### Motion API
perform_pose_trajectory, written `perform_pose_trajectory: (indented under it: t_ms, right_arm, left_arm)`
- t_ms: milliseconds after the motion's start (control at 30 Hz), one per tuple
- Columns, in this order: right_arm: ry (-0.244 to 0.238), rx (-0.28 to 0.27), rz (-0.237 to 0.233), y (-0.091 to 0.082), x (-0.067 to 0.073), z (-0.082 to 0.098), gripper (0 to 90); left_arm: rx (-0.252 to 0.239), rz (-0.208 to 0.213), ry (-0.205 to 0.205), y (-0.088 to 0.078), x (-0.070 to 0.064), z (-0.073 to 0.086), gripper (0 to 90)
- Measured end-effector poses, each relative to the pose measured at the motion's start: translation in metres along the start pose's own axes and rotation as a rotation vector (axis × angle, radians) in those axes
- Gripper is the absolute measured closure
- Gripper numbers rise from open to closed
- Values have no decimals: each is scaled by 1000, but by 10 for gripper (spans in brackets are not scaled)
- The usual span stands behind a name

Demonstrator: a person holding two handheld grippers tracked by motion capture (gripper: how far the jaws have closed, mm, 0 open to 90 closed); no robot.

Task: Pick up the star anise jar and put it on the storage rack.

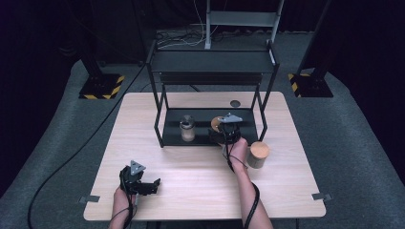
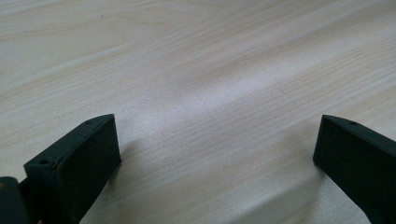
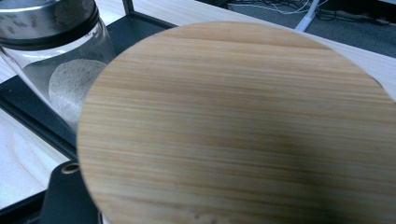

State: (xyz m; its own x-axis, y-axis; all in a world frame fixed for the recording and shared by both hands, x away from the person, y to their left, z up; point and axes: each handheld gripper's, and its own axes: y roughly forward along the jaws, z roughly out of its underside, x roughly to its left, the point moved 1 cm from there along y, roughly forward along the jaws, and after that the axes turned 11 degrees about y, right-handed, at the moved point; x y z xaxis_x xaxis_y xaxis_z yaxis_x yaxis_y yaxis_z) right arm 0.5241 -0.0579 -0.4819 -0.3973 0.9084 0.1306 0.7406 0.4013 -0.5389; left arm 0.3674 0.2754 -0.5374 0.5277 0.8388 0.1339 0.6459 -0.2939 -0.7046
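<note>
My right gripper (image 1: 225, 132) reaches onto the lower shelf of the black rack (image 1: 210, 62) and is shut on a jar with a round wooden lid (image 1: 216, 124). In the right gripper view that wooden lid (image 3: 233, 126) is very close, with one black finger (image 3: 65, 198) beside it at the lower left. A glass jar with a metal lid (image 1: 187, 128) stands on the same shelf to the left, holding pale powder (image 3: 65, 88). My left gripper (image 1: 147, 185) rests at the table's front left, open (image 2: 215, 154), with bare wood between its jaws.
A second wooden-lidded jar (image 1: 258, 155) stands on the table (image 1: 191, 176) just right of my right hand. A small dark round hole (image 1: 235, 103) sits in the tabletop behind the rack. Cables trail from both grippers toward the near edge.
</note>
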Motion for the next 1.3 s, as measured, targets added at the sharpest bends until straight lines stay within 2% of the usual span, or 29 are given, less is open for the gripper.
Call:
perform_pose_trajectory:
  t_ms: [400, 833, 1300]
  right_arm:
    - [4, 11, 10, 10, -2, 2, 250]
    - [-13, 18, 13, 18, 1, 1, 250]
    - [-6, 18, 12, 29, 3, 1, 250]
  left_arm:
    - [0, 0, 0, 0, 0, 0, 0]
    - [0, 0, 0, 0, 0, 0, 0]
    - [0, 0, 0, 0, 0, 0, 0]
